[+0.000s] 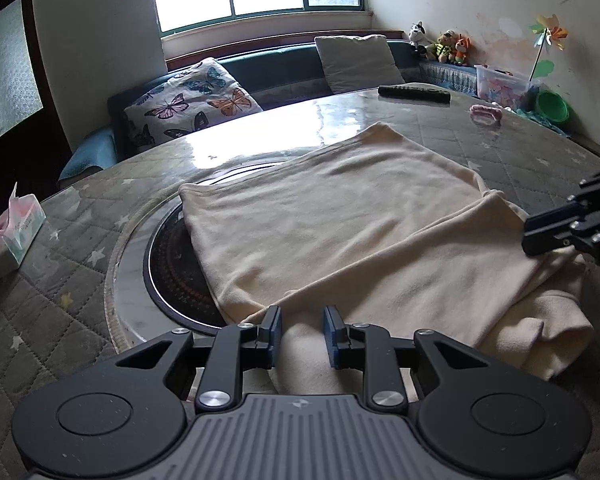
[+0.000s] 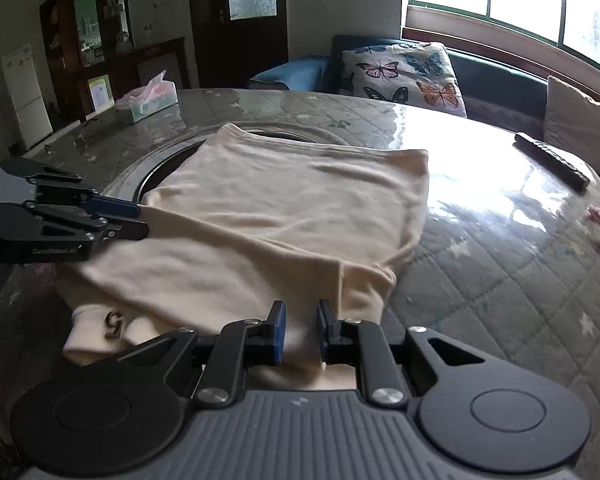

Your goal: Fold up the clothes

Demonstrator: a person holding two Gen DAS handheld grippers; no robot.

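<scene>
My cream garment [image 1: 340, 216] lies on the quilted, glass-topped round counter [image 1: 540, 148], long axis toward the window sofa [image 1: 276, 68]. My left hand-held gripper [image 1: 302, 336] and right hand-held gripper [image 2: 301, 330] each straddle cloth; grip uncertain.

Left gripper [image 1: 302, 312]: low at the near edge of the table, pointing forward and downward.
Left jaws: narrowly apart; blue pads upright, parallel; cream cloth lies in the gap, pad contact not discernible.
Left gripper, seen from the right wrist view [image 2: 134, 220]: enters from the left edge, fingers stacked one over the other, tips at the cloth's left margin.
Right gripper [image 2: 301, 312]: low at the near edge, angled downward.
Right jaws: slightly parted; cloth between the pads, pressing not evident.
Right gripper, seen from the left wrist view [image 1: 530, 236]: enters from the right edge, tips at the cloth's right fold.
</scene>
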